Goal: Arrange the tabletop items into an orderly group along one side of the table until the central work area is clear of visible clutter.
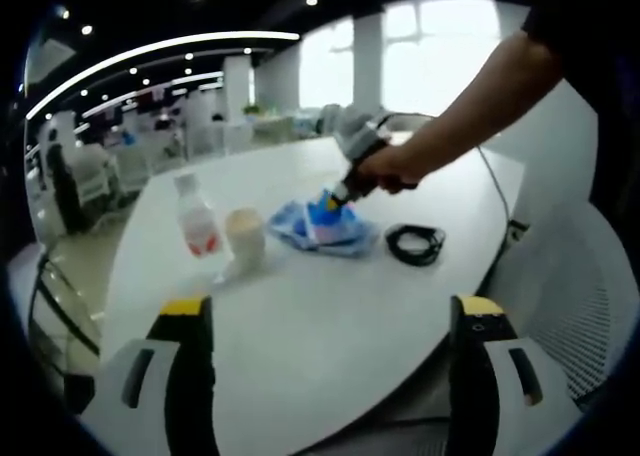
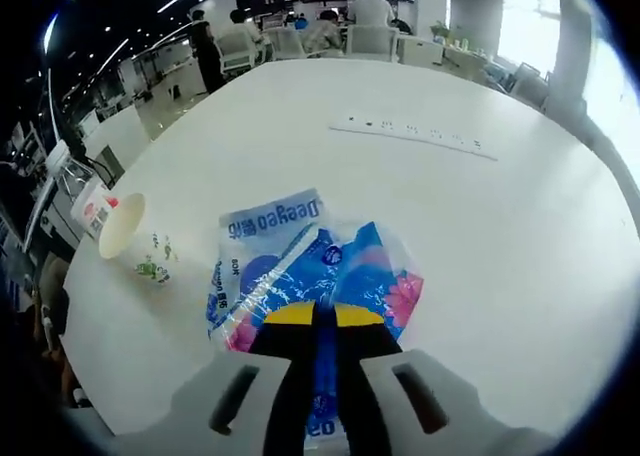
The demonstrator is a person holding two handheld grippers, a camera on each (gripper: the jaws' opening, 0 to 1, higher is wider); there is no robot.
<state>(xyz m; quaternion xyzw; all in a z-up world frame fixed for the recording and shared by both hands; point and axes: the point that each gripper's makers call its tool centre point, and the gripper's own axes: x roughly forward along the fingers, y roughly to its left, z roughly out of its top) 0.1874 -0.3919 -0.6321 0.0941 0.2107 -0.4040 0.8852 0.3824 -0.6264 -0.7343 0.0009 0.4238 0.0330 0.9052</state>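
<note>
Right tool (image 2: 318, 321) pinched thin blue plastic packet (image 2: 300, 266), jaws pressed together. Could slip or tear if dragged; could knock paper cup (image 2: 130, 238) just beside.

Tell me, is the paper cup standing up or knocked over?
Standing up. The paper cup sits on its base with its open mouth facing upward, beside the bottle on the white table.

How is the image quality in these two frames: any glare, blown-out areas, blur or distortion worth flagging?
Left gripper view: the windows are blown out, the far room is dim, and fisheye bends the table edge. Right gripper view: evenly lit, glare washes the table's right side, the blue packet is sharp, and the right gripper looms large and soft.
</note>
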